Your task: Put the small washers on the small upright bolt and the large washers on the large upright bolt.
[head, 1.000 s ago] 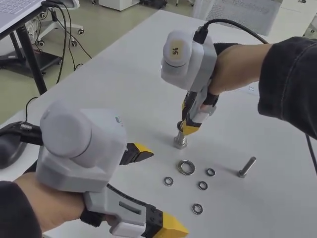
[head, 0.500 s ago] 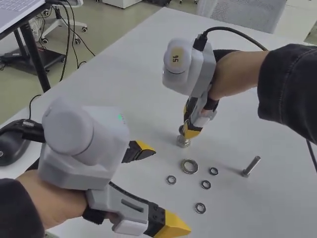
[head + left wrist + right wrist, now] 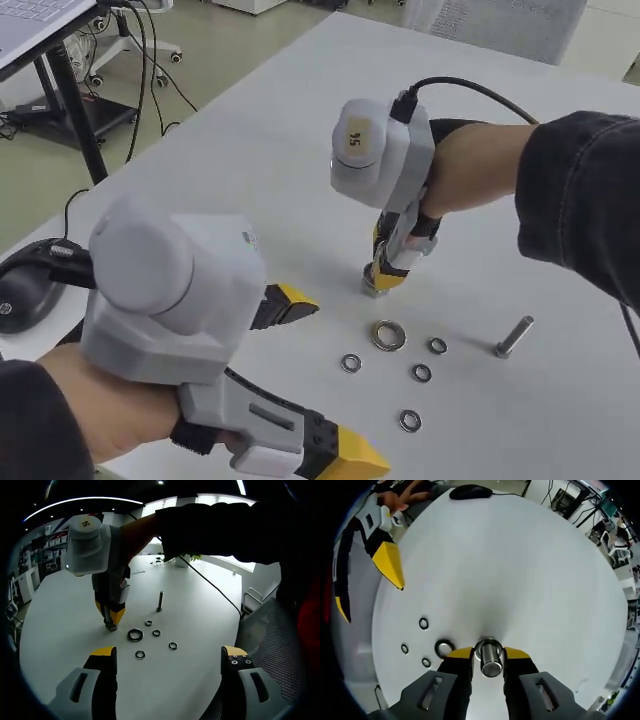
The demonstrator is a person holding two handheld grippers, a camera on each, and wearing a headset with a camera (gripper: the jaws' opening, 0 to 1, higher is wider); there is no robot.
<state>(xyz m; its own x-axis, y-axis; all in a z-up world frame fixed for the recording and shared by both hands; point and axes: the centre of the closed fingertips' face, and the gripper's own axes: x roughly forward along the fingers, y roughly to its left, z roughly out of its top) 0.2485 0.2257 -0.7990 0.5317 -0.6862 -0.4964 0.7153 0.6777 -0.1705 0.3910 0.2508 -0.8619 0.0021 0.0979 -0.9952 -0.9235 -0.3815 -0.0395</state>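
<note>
The large bolt [image 3: 490, 660] stands upright on the white table [image 3: 250, 150], and my right gripper [image 3: 385, 277] is shut on its shaft from above. Just in front of it lies one large washer [image 3: 389, 335], ringed by several small washers [image 3: 351, 362] lying flat. The small bolt [image 3: 513, 337] stands on its head to the right of them. My left gripper [image 3: 330, 385] hovers open at the near left, nothing between its yellow-tipped fingers [image 3: 298, 298]. In the left gripper view, the right gripper [image 3: 111, 622], the large washer [image 3: 135, 635] and the small bolt [image 3: 160, 601] lie ahead.
A black mouse [image 3: 20, 300] with its cable sits at the table's left edge. Beyond that edge stands a side table with a laptop [image 3: 30, 15] and hanging cables. A sheet of paper [image 3: 500, 25] lies at the far end of the table.
The head camera has shifted slightly. My right gripper sits a little lower on the large bolt. The washers, the small bolt and the left gripper keep their places.
</note>
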